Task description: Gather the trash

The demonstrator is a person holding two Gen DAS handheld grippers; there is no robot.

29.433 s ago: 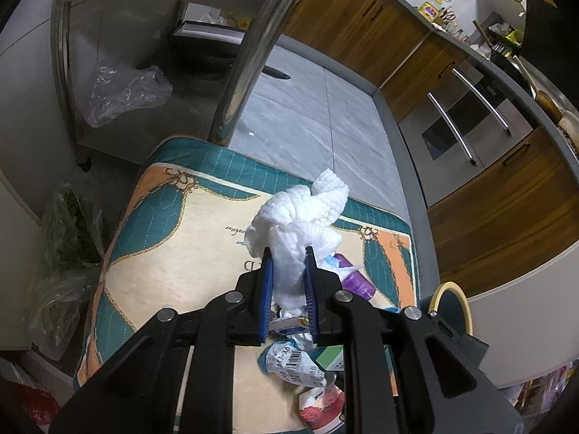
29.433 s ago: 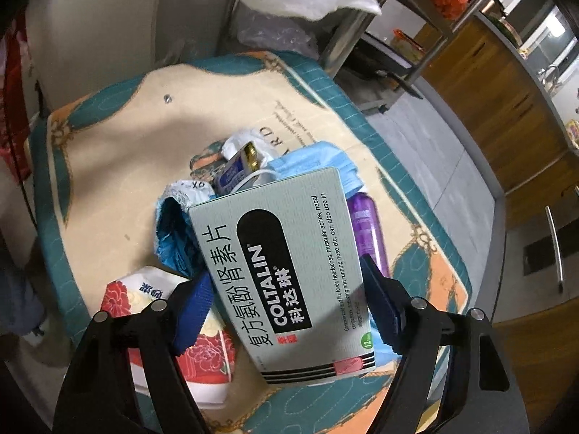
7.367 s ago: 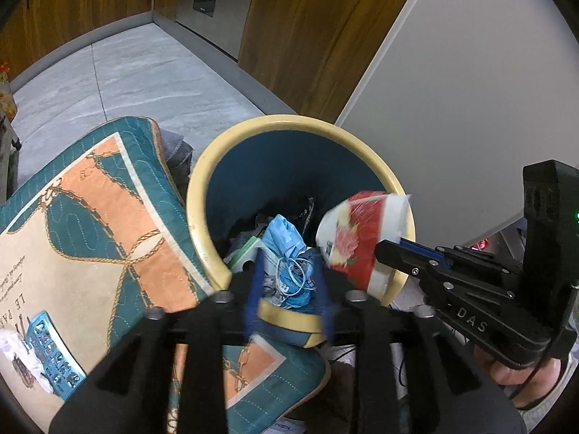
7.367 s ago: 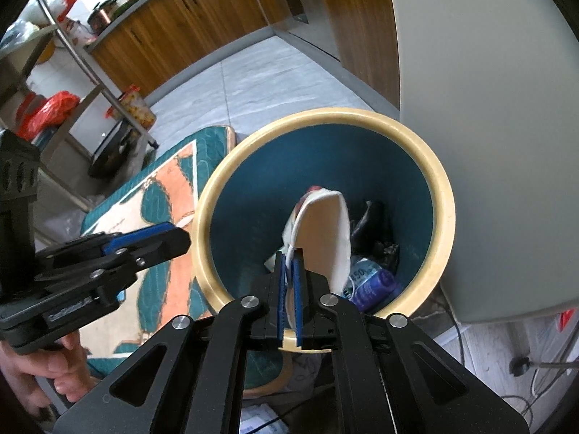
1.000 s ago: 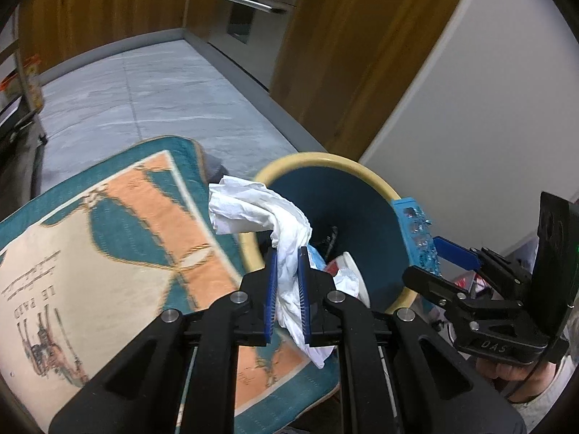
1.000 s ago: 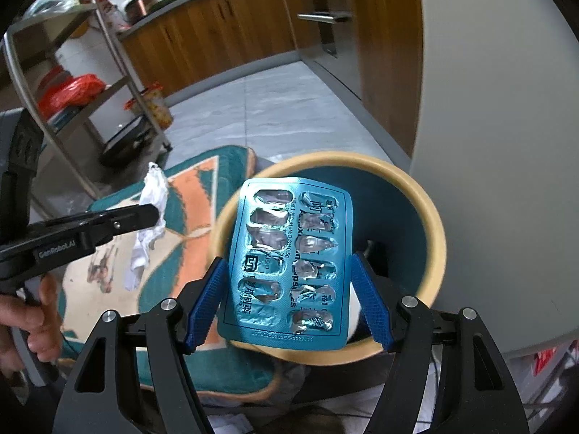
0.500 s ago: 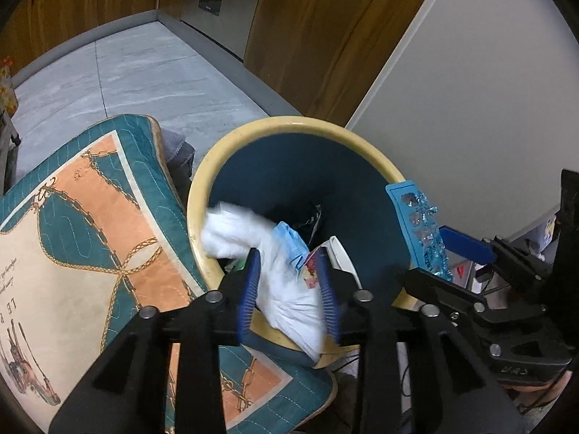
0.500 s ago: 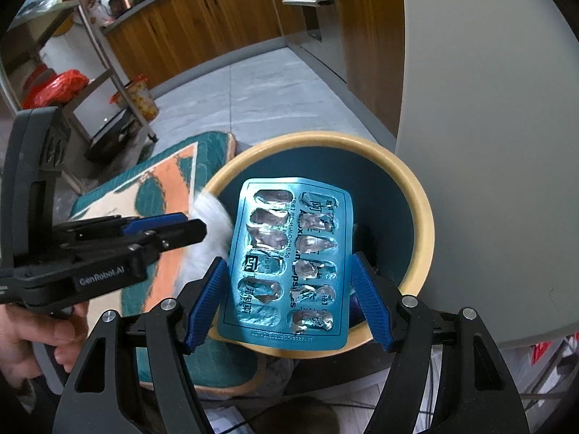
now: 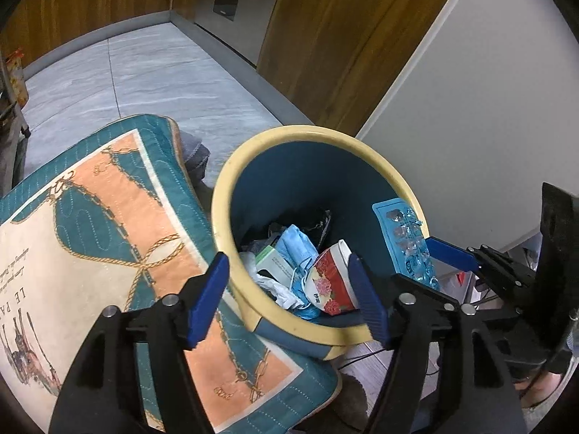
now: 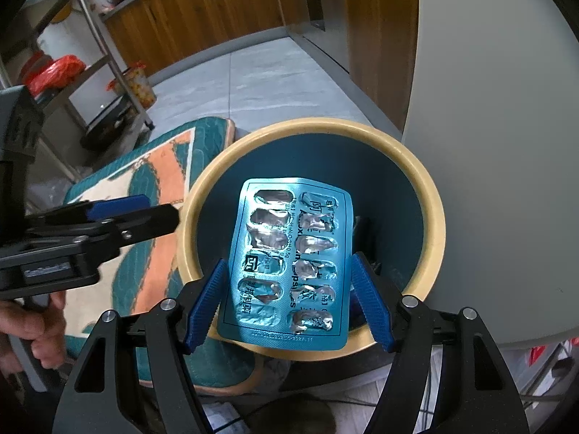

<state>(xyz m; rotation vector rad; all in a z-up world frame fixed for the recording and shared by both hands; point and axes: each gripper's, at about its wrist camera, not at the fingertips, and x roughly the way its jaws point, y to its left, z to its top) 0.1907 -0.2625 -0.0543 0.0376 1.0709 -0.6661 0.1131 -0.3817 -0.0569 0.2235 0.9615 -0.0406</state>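
Now you hold blister pack [image 10: 289, 264] in right hand-held gripper [image 10: 287, 302] above bin [image 10: 430, 195], ready for drop; left hand-held gripper [image 9: 289, 294] wide, empty.

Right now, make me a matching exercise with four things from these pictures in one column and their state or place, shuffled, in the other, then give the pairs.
Things:
1. left hand-held gripper
2. blister pack
3. blue face mask
4. patterned mat

States or places:
A. lying inside the bin
B. held between the right hand-held gripper fingers, above the bin
C. open, holding nothing
D. beside the bin

Pairs: 1-C, 2-B, 3-A, 4-D
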